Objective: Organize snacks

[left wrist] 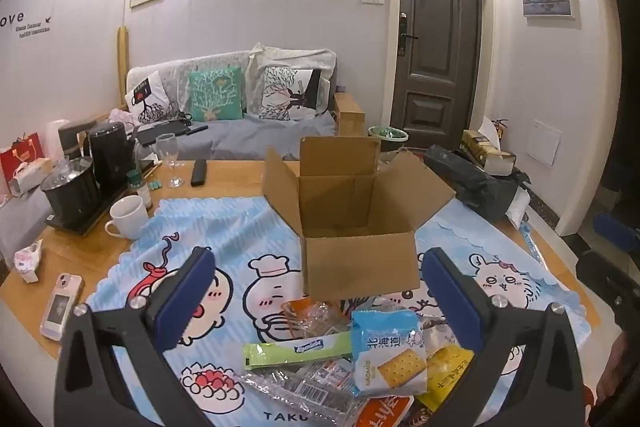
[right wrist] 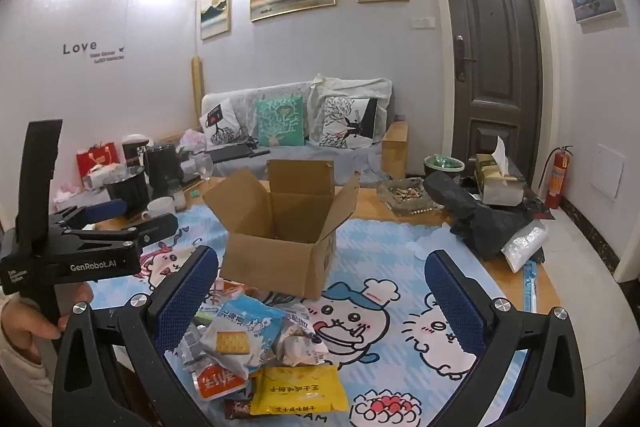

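Left wrist view first: the left gripper (left wrist: 316,283) hangs above the snack pile with its blue-padded fingers spread wide and nothing between them. Right under it sits the heap of snacks. On top lies a blue cracker packet (left wrist: 387,351), beside it a long green wafer pack (left wrist: 296,347), a yellow biscuit packet (left wrist: 444,367) tucked to the right, an orange packet (left wrist: 384,413) at the bottom edge and some clear crinkly wrappers (left wrist: 288,387) at the front. Just beyond the pile stands the cardboard box (left wrist: 356,227), all flaps up, interior bare as far as this angle shows. Everything rests on a blue cartoon-print cloth (left wrist: 240,239) spread over the wooden tabletop (left wrist: 80,255). Off to the left there's a white mug (left wrist: 127,218), a wine glass (left wrist: 170,159), a black remote (left wrist: 198,173) and a pink phone (left wrist: 61,307) lying flat.

Over to the right wrist view: the right gripper (right wrist: 320,291) is open wide too, holding nothing, with the pile sitting low and left in its frame. The blue cracker packet (right wrist: 240,331) shows here, the yellow biscuit packet (right wrist: 298,389) lies nearest the camera, the orange packet (right wrist: 218,381) to its left. The cardboard box (right wrist: 280,239) stands just behind the heap, touching or nearly touching the rear packets; hard to call. At the left edge a hand grips the handle of the left gripper (right wrist: 120,215). On the far right of the tabletop lie a black plastic bag (right wrist: 476,223) and a tissue box (right wrist: 500,175).
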Demonstrator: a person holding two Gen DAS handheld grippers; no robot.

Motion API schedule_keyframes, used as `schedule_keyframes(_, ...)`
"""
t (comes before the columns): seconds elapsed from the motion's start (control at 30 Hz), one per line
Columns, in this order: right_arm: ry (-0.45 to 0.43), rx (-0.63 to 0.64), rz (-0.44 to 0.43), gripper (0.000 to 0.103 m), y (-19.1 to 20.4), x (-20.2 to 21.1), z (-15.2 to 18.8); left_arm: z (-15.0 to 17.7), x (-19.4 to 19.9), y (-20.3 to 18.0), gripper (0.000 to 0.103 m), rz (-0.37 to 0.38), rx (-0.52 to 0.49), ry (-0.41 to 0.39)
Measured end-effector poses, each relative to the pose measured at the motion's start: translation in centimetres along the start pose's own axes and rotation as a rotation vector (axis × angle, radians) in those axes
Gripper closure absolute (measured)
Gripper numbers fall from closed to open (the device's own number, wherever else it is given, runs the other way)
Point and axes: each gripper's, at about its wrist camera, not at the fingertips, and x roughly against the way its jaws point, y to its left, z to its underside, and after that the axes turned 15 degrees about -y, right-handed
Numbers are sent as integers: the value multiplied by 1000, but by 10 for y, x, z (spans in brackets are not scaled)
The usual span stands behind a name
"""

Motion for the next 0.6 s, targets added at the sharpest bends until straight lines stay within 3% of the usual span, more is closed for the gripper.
schedule_keyframes(0.6, 15, 2, -3, 0, 3, -1, 3, 4, -5, 7, 0, -4, 16, 7)
